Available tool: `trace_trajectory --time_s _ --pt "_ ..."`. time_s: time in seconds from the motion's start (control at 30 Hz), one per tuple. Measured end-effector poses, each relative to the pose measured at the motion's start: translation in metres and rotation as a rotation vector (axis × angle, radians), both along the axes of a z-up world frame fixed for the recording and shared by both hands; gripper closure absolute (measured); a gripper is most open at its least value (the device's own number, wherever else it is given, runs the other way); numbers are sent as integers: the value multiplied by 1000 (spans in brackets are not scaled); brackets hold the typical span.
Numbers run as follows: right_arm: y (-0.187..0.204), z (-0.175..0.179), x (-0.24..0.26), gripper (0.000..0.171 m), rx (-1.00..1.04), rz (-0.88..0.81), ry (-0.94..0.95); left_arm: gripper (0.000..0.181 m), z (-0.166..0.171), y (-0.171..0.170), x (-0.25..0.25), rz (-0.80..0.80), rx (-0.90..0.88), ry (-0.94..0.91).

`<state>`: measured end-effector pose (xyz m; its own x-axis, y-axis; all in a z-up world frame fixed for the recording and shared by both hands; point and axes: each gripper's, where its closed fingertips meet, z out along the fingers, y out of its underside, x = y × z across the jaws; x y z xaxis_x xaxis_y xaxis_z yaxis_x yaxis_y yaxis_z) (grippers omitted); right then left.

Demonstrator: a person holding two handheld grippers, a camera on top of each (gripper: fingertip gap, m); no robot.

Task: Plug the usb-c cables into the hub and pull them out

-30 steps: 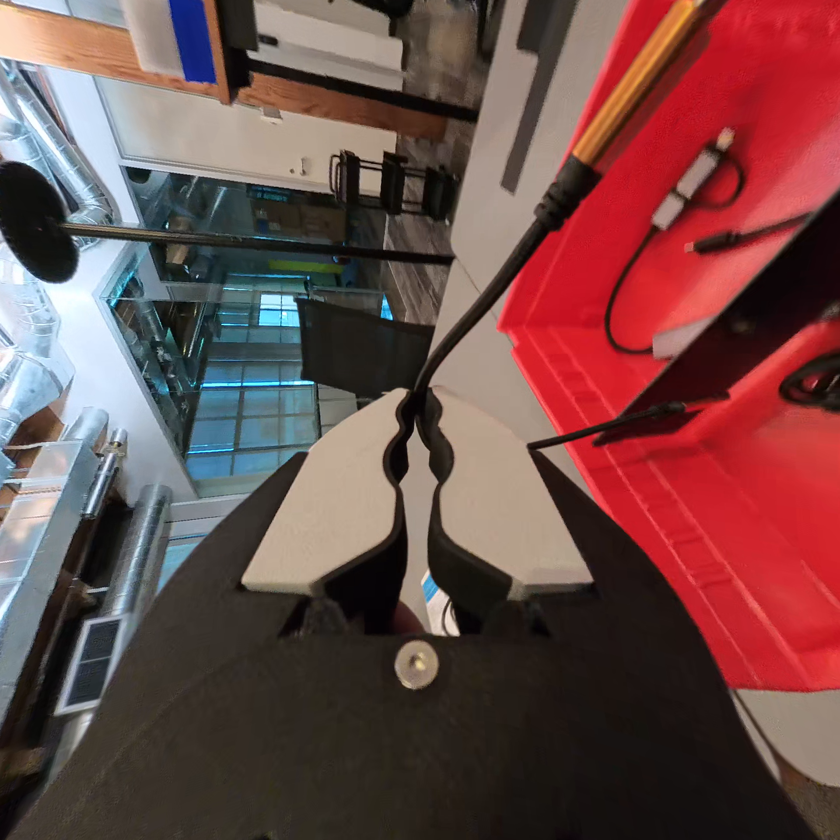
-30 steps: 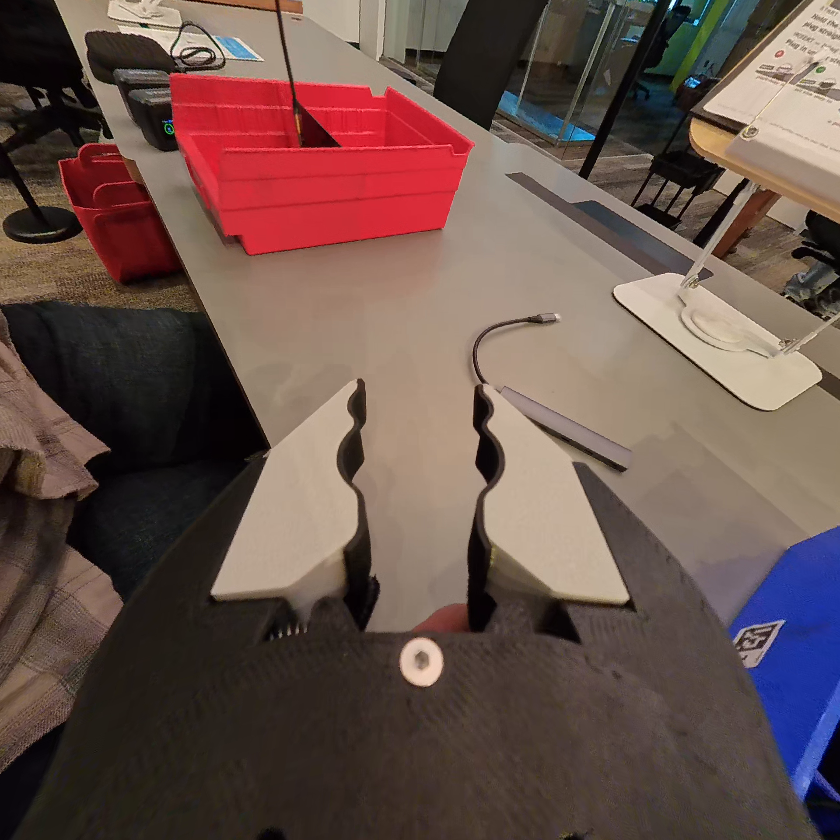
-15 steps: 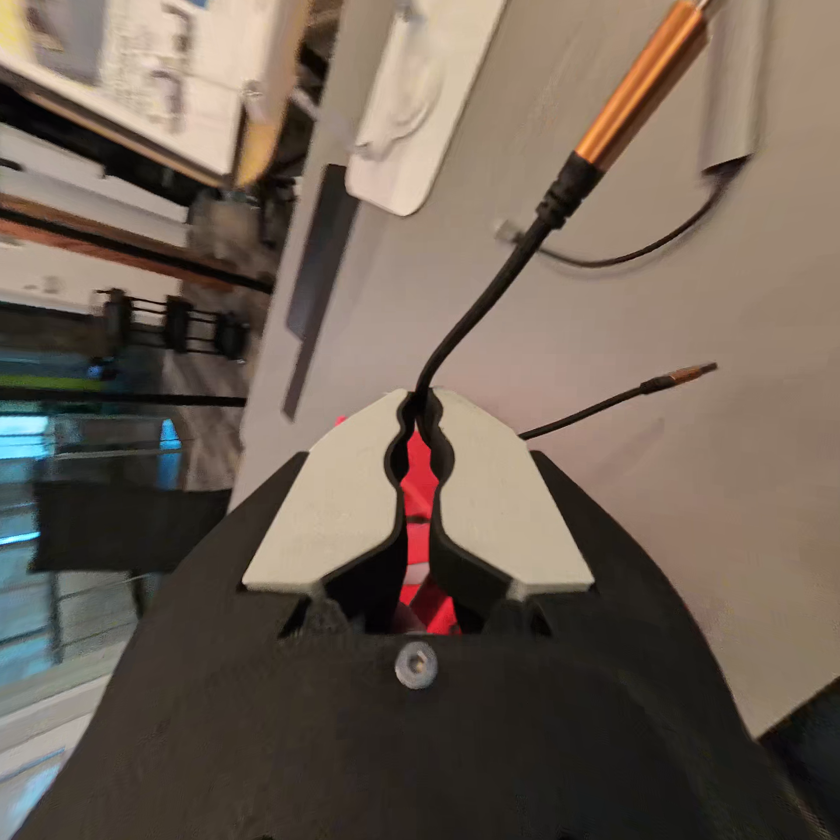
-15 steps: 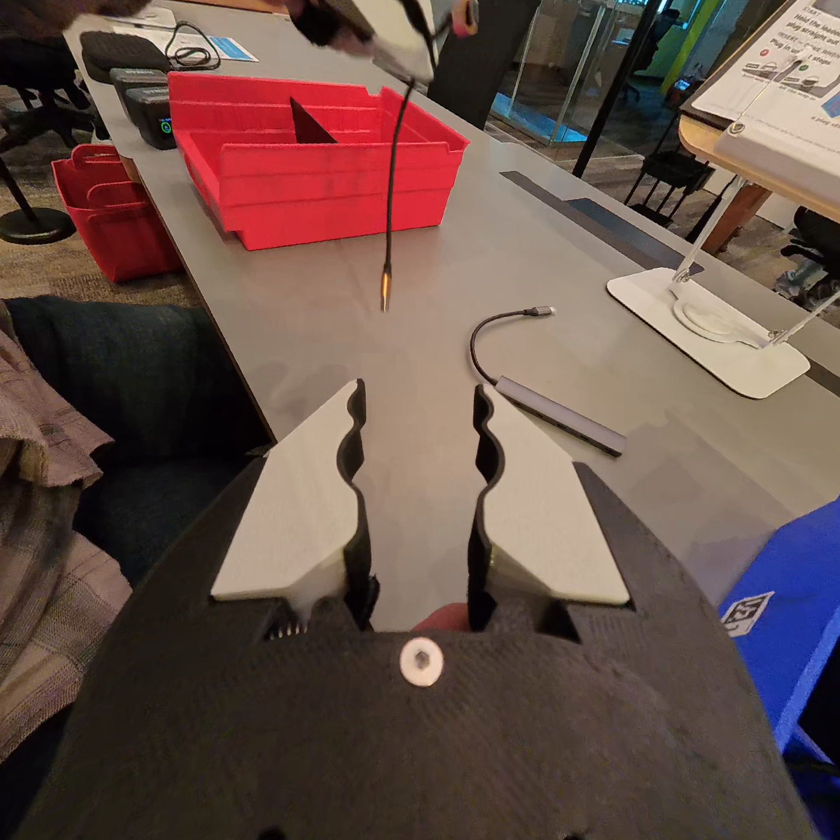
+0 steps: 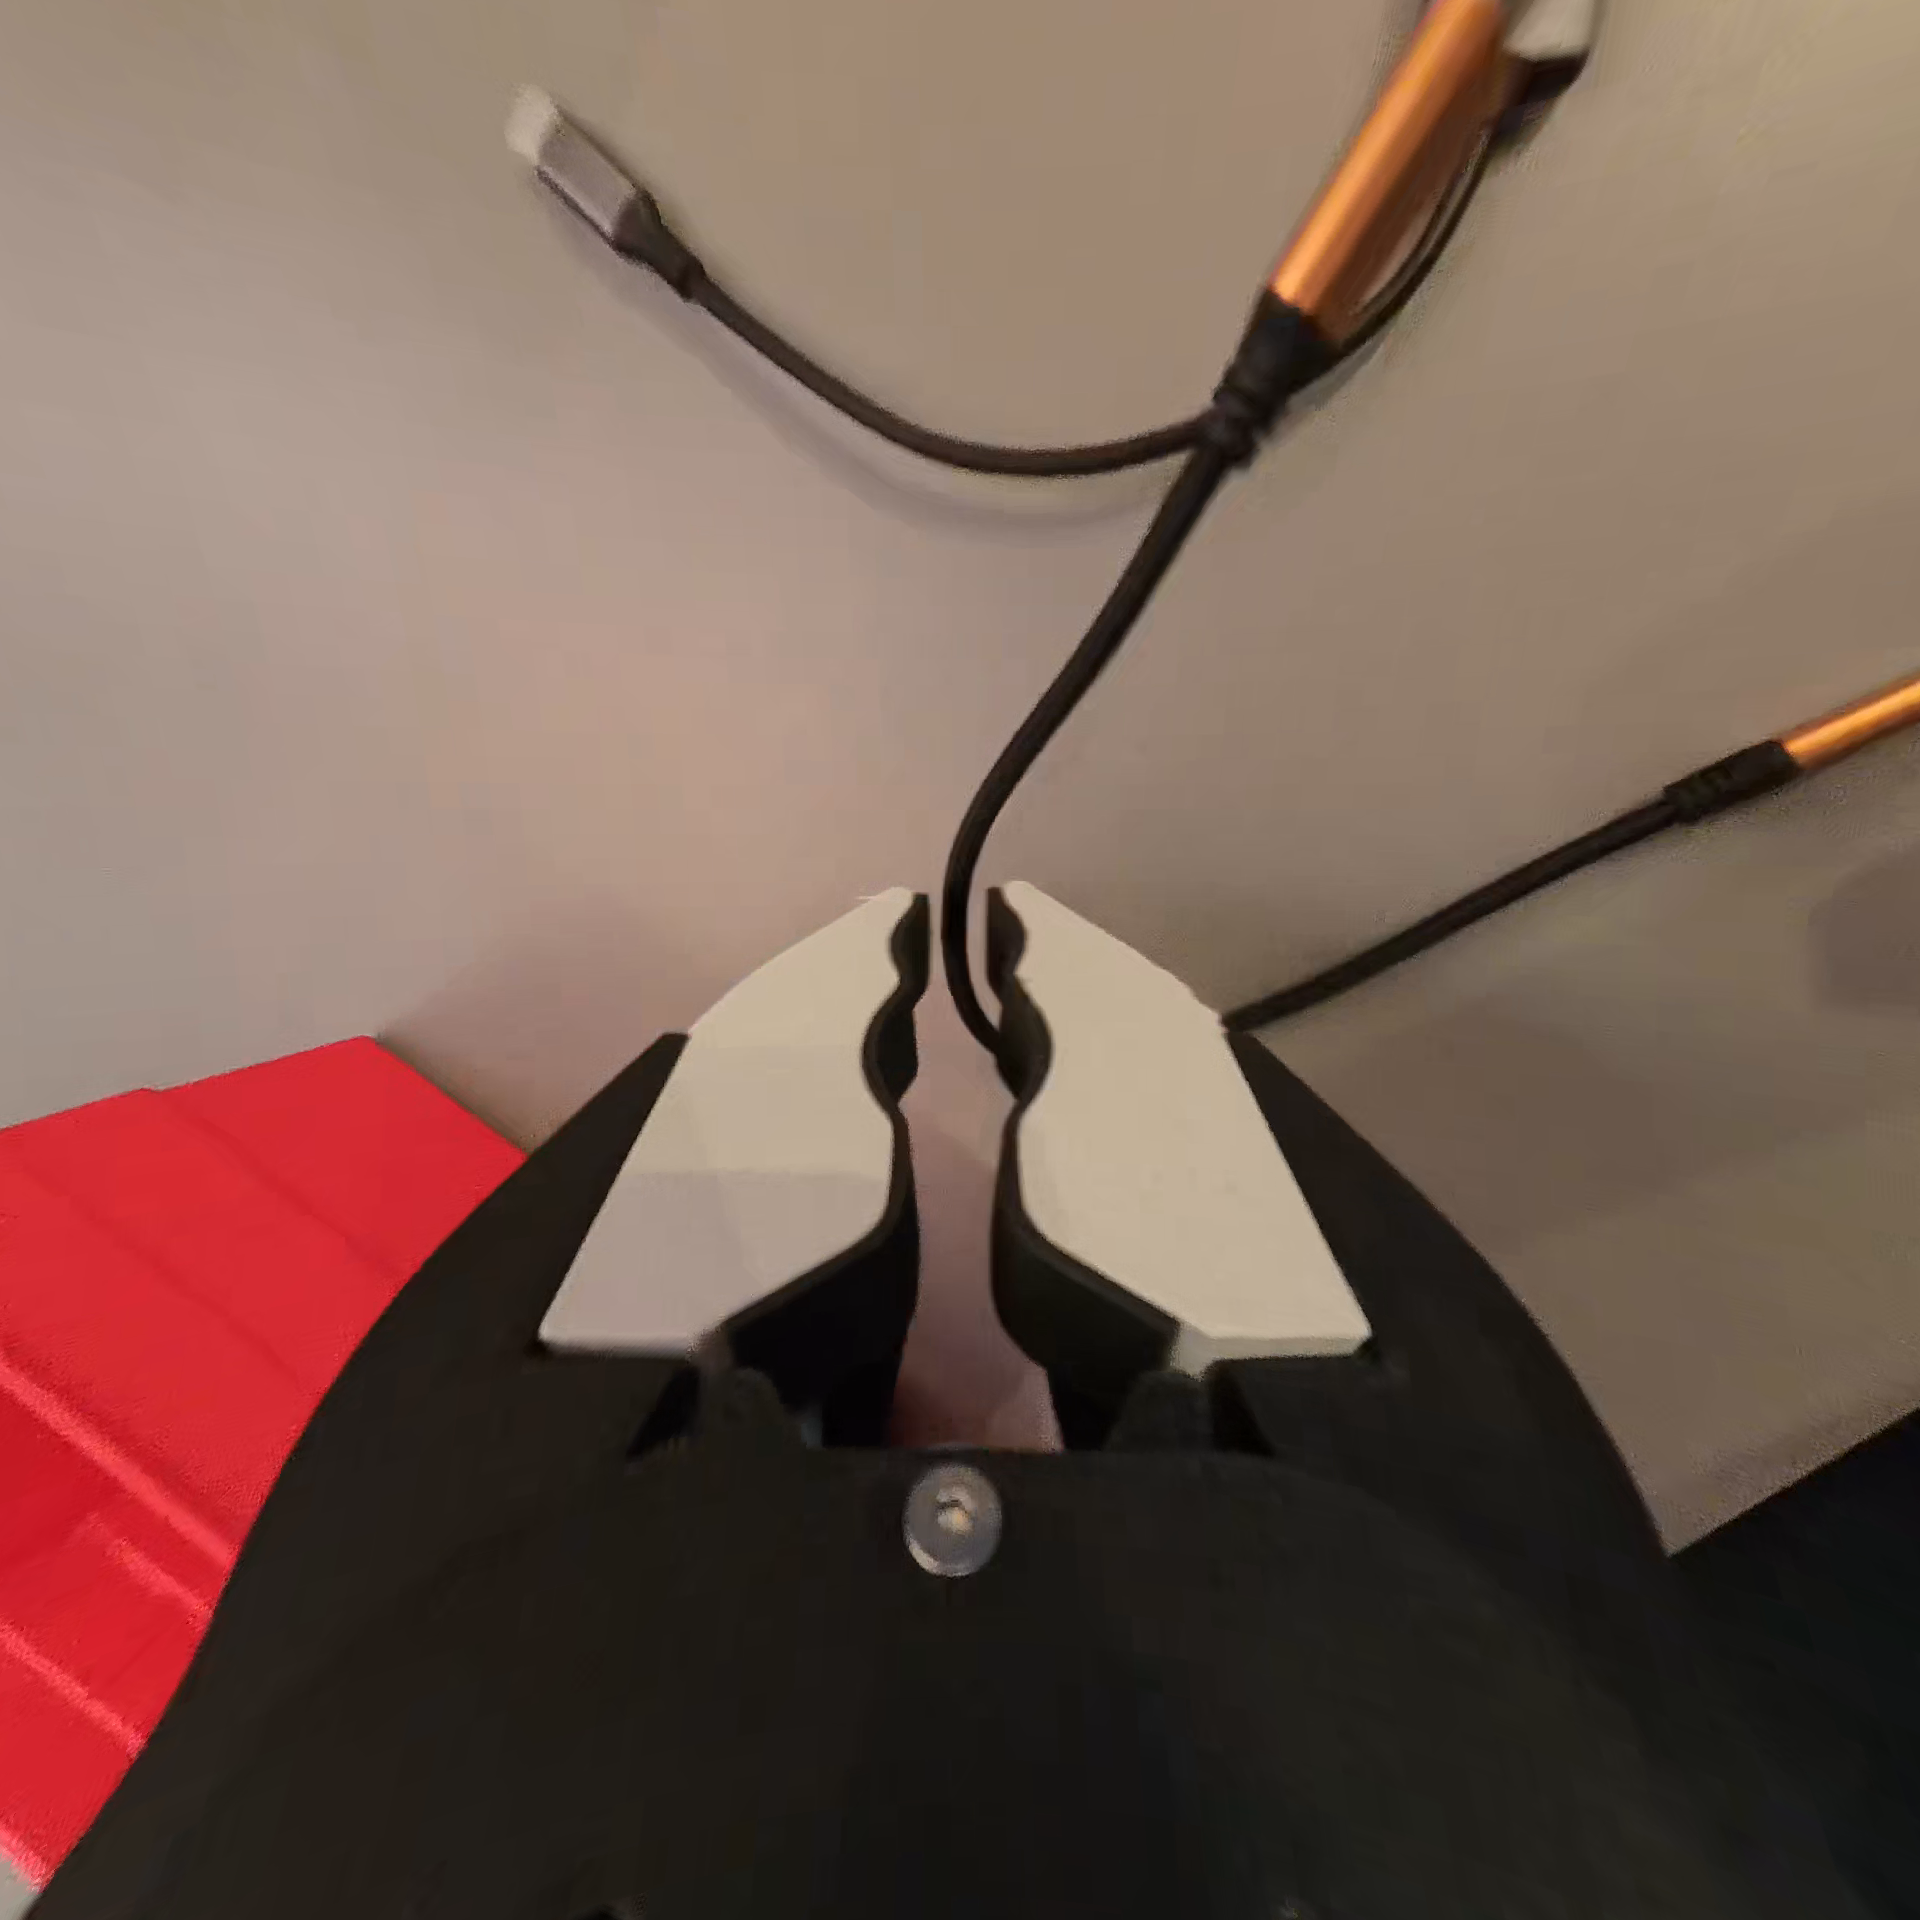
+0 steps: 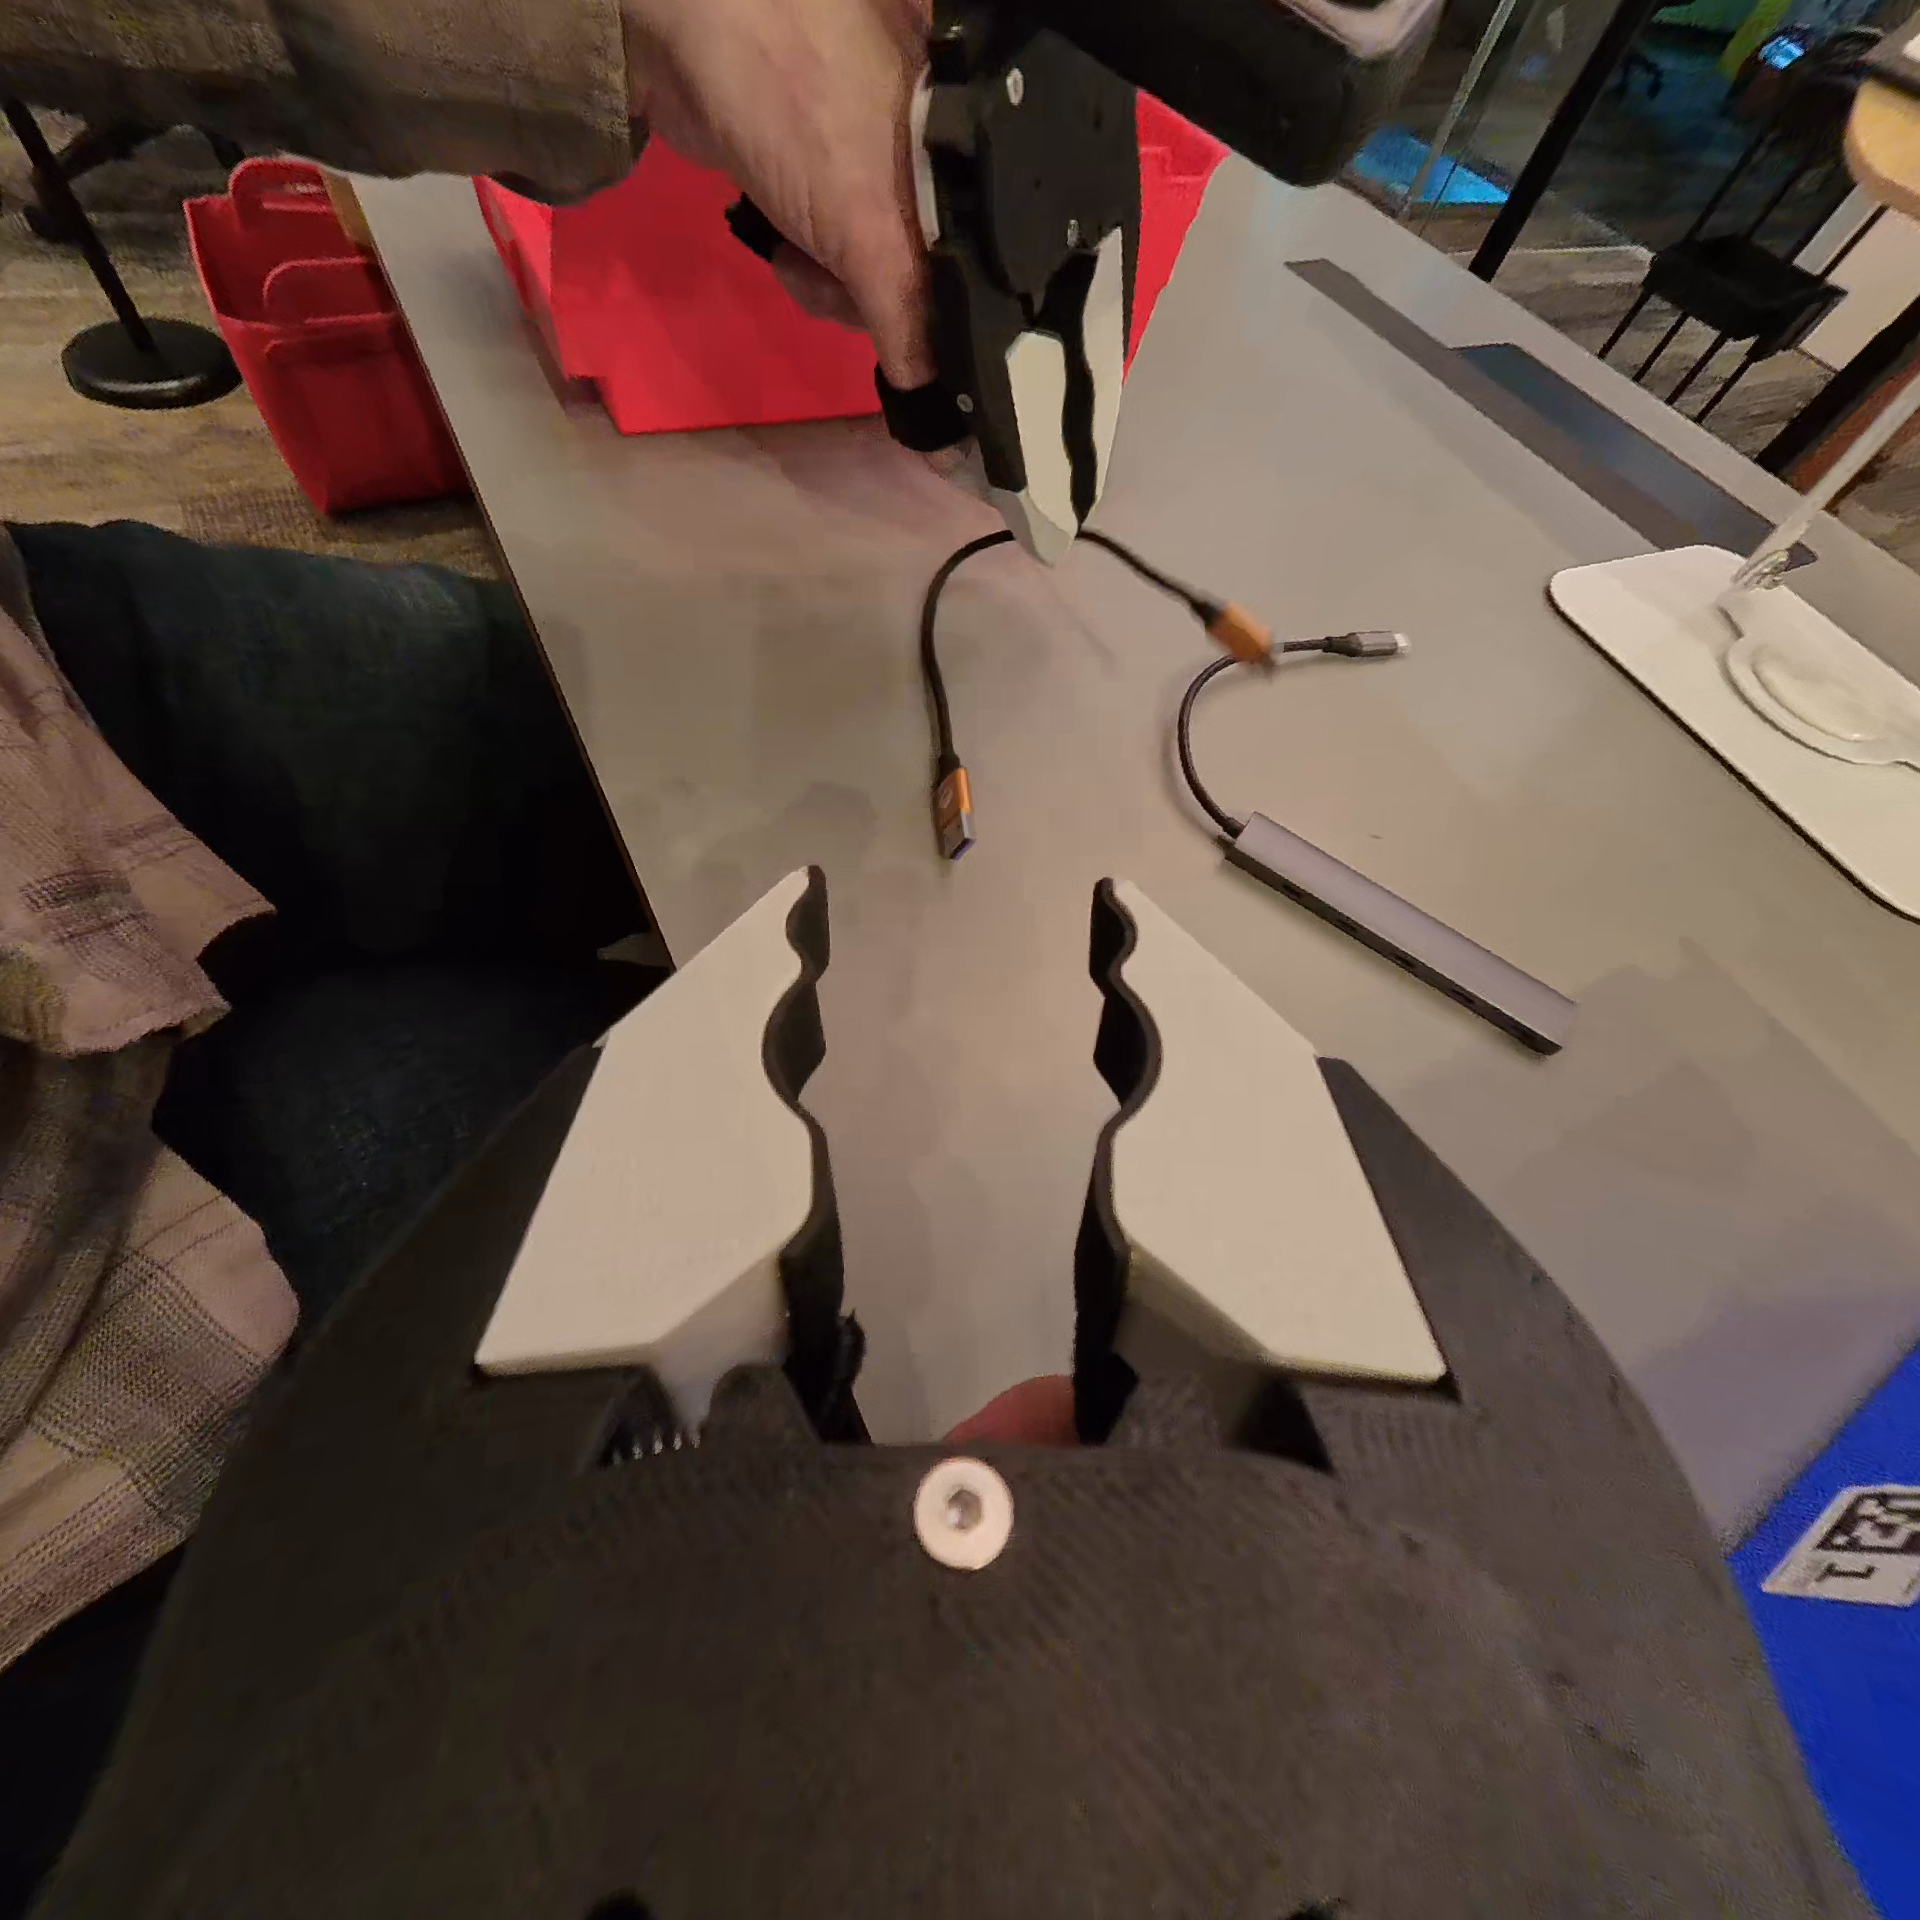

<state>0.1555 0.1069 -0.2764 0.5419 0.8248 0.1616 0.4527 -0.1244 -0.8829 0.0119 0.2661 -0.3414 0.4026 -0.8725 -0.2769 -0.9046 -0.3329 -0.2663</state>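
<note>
Right wrist view: the right gripper hovers over the grey bench, fingers spread wide with nothing between them. Just beyond lies the slim grey hub, its short lead curling away. Farther off, the left gripper, fingers slightly parted, has the black orange-ended cable running loosely between them.

One cable, one hub, two red bins.

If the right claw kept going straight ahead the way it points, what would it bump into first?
Probably the bare grey table just ahead of the right gripper. Next in line comes the black cable's orange plug, though depth is hard to judge.
</note>
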Motion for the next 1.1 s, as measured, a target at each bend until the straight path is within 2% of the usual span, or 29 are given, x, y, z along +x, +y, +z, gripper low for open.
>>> trace_trajectory --time_s 0.1,0.23,0.43,0.6,0.77,0.97,1.1 --pt "-1 -5 -4 122 -3 9 -29 157 -5 1 -7 21 -4 -2" --pt "1 -12 -4 121 -21 6 -43 145 5 2 -13 39 21 -51" --pt "5 -19 -4 121 -25 0 -77 147 17 -10 -4 -59 104 -62" --pt "2 -21 -4 121 -27 1 -77 146 21 -23 33 -206 146 -98" --pt "0 -24 2 121 -30 -6 -73 144 25 -32 57 -289 135 -135" --pt "3 -27 0 125 -33 9 -68 145 7 -58 52 -447 77 -67" --pt "8 -31 -12 127 -26 43 -90 146 -7 -73 46 -483 36 -58"
